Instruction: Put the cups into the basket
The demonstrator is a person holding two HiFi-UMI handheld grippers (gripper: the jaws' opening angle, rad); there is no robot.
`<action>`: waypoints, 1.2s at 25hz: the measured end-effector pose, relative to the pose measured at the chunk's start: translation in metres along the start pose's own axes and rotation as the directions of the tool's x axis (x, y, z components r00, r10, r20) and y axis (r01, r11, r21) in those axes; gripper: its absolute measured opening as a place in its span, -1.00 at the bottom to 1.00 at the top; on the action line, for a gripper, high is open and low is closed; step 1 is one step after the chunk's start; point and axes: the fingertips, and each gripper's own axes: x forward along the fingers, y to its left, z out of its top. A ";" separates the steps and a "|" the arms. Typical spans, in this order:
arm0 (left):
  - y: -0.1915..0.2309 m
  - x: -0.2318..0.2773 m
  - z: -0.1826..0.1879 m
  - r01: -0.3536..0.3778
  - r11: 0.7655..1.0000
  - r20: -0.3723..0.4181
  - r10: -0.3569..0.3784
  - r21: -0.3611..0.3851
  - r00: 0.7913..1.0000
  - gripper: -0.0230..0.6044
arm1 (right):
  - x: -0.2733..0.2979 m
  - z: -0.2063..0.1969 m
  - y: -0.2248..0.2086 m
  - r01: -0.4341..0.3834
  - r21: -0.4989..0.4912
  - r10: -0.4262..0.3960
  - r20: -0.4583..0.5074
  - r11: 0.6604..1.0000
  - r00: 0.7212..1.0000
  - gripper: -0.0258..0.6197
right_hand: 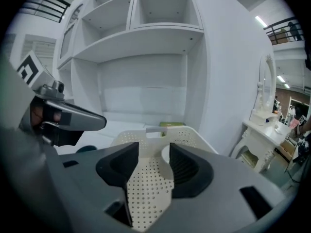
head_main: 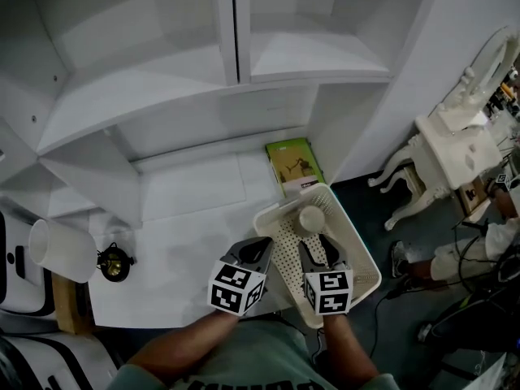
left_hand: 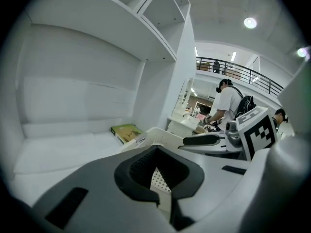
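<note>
- The left gripper [head_main: 262,244] sits at the near left corner of the basket [head_main: 354,242]. Its jaws are together and nothing is in them. Through the hollow between the pads, only the basket's perforated floor shows.
- The right gripper [head_main: 322,247] hangs over the near half of the basket with its jaws partly apart. Only the dotted basket floor shows in the gap, so it carries nothing.
- One pale cup [head_main: 311,218] lies inside the basket, in the far half, just beyond the right gripper's tips. The pads are not on it. I judge that cup as delivered.
- The desk [head_main: 187,242] to the left of the basket shows no further cup close by.
- Well to the left of the basket, at the desk's edge, is a white cylinder [head_main: 58,250] beside a small dark round thing [head_main: 114,261]. I cannot tell whether it is a cup or a lampshade.
- Just behind the basket a green book [head_main: 292,162] lies flat. The shelves [head_main: 309,55] above and beyond it look bare.
- My judgement: at least one cup is in, both grippers are free, and what is left depends on that white cylinder.
</note>
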 end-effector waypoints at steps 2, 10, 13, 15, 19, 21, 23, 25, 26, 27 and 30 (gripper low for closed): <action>0.004 -0.009 -0.001 -0.004 1.000 0.009 0.004 0.009 1.000 -0.91 | -0.006 0.003 0.014 -0.003 -0.004 0.003 0.010 1.000 1.000 -0.39; 0.032 -0.049 -0.008 -0.039 0.999 0.039 0.038 0.009 0.998 -0.91 | -0.019 0.015 0.075 -0.065 -0.027 0.066 0.045 0.998 0.997 -0.85; 0.044 -0.064 -0.013 -0.060 0.998 0.049 0.060 0.006 0.997 -0.91 | -0.021 0.016 0.095 -0.088 -0.050 0.091 0.046 0.995 0.995 -0.86; 0.051 -0.073 -0.016 -0.073 0.997 0.052 0.073 0.003 0.996 -0.91 | -0.021 0.016 0.107 -0.103 -0.059 0.106 0.044 0.993 0.993 -0.86; 0.062 -0.090 -0.022 -0.091 0.996 0.061 0.091 -0.001 0.994 -0.91 | -0.021 0.013 0.131 -0.133 -0.067 0.136 0.038 0.989 0.990 -0.86; 0.065 -0.097 -0.026 -0.093 0.996 0.065 0.093 -0.002 0.994 -0.91 | -0.022 0.009 0.140 -0.141 -0.077 0.144 0.032 0.987 0.989 -0.86; 0.067 -0.102 -0.030 -0.093 0.996 0.066 0.092 0.002 0.994 -0.91 | -0.023 0.005 0.149 -0.152 -0.080 0.154 0.024 0.985 0.988 -0.86; 0.066 -0.105 -0.035 -0.092 0.996 0.062 0.091 0.012 0.994 -0.91 | -0.024 0.002 0.157 -0.164 -0.081 0.166 0.019 0.983 0.986 -0.86; 0.066 -0.107 -0.038 -0.092 0.996 0.059 0.091 0.017 0.994 -0.91 | -0.024 0.000 0.160 -0.166 -0.086 0.168 0.017 0.982 0.986 -0.86; 0.066 -0.108 -0.041 -0.093 0.995 0.057 0.091 0.020 0.994 -0.91 | -0.024 -0.003 0.161 -0.164 -0.095 0.166 0.015 0.982 0.986 -0.86; 0.067 -0.111 -0.049 -0.095 0.995 0.052 0.094 0.018 0.994 -0.91 | -0.023 -0.012 0.165 -0.157 -0.113 0.159 0.008 0.981 0.987 -0.86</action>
